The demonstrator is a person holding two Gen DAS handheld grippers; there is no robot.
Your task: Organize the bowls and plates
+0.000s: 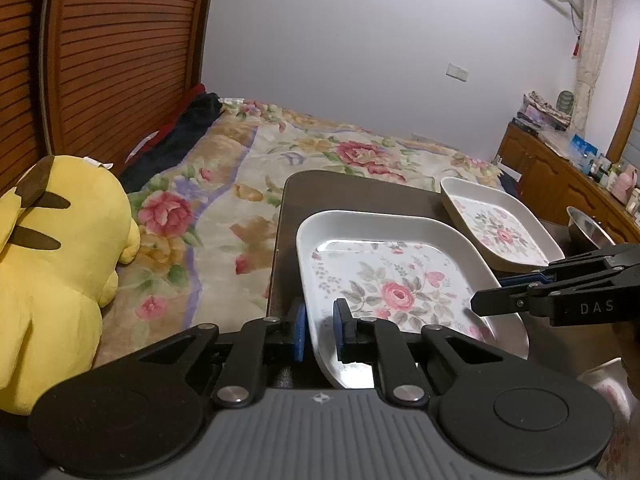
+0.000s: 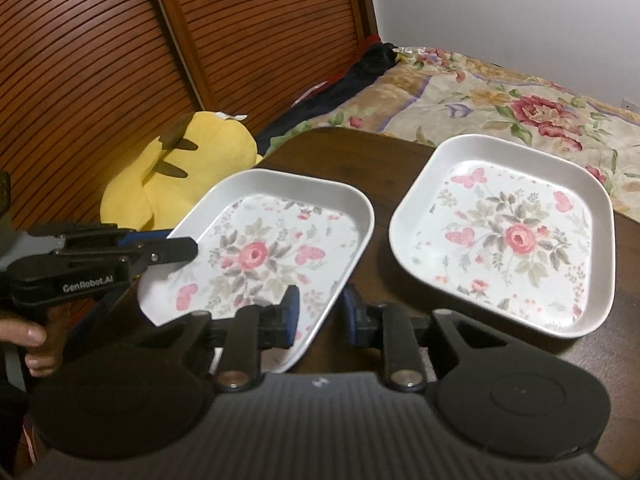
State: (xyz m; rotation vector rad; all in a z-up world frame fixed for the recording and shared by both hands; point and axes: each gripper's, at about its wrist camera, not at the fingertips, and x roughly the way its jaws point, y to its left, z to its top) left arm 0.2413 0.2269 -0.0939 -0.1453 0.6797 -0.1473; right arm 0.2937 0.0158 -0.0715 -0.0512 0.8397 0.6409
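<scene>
Two white square plates with a rose print sit on a dark wooden table (image 2: 332, 152). The near plate (image 1: 384, 280) (image 2: 272, 248) is gripped from both sides. My left gripper (image 1: 320, 328) (image 2: 176, 250) is shut on its left rim, one blue pad outside and one inside. My right gripper (image 2: 318, 312) (image 1: 496, 292) straddles its right rim with the pads close on it. The second plate (image 1: 500, 228) (image 2: 508, 232) lies flat to the right, untouched.
A metal bowl (image 1: 588, 228) stands at the table's right edge. A bed with a floral blanket (image 1: 248, 184) lies behind the table. A yellow plush toy (image 1: 52, 264) (image 2: 176, 168) sits to the left. A wooden dresser (image 1: 560, 172) is at the far right.
</scene>
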